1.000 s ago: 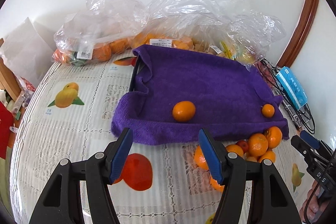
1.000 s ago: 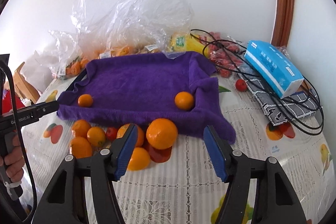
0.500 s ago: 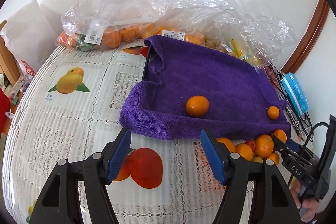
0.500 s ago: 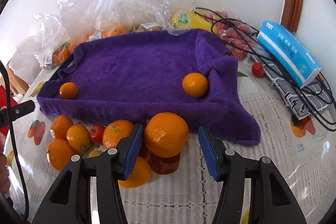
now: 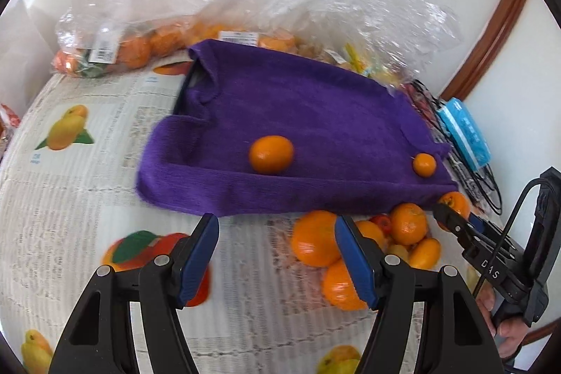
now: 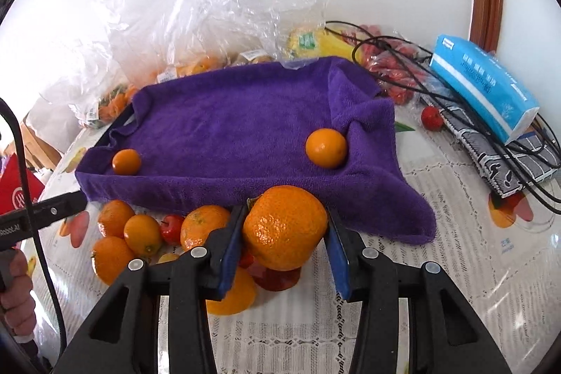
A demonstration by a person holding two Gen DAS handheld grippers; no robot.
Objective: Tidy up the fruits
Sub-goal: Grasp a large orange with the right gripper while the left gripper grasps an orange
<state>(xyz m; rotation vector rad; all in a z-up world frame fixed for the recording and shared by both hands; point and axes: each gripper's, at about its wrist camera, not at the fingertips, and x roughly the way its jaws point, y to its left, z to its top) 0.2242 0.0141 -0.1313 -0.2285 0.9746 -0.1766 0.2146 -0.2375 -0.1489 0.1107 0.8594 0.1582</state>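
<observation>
**Big orange getting grabbed, most fruit still waiting**

The right hand-held gripper is closing its blue pads on the big orange. The orange is sitting between the pads and they are touching its sides. It is at the front of the fruit pile, just beside the near edge of the purple towel.

The left hand-held gripper is standing apart with nothing between its pads. It is hovering over the desk, near the front edge of the towel, with the fruit pile just to its right.

The towel is lying over a tray in the middle of the desk. Only two oranges are resting on it: a small orange near the left front corner and a medium orange near the right front corner, against a fold.

So the job looks like it is just getting started. Several oranges and small red fruits are still waiting in the pile on the desk. One more red fruit is lying alone near the cables. More fruit is staying in the plastic bags at the back edge of the desk.
</observation>
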